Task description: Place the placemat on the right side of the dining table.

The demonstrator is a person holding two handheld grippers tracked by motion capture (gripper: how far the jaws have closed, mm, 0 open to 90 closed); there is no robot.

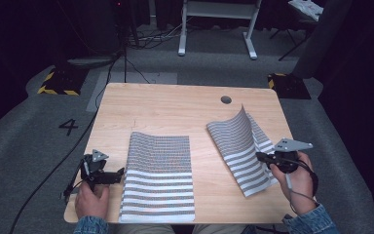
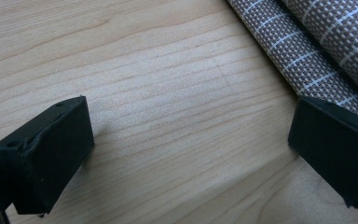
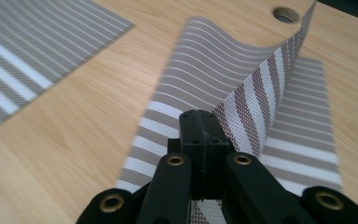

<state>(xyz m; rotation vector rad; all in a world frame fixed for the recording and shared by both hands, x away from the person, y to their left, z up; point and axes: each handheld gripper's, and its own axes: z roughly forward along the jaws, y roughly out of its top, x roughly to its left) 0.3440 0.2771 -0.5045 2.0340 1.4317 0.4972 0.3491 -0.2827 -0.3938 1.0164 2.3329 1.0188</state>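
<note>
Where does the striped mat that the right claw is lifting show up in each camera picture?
High view: lifted striped mat right of centre, its right edge pinched in the right claw.
Right gripper view: mat in the centre, curling up from the shut jaws.
Left gripper view: I cannot tell; the weave at top right may be the flat mat.
Shared landmark: table's round hole.
</note>
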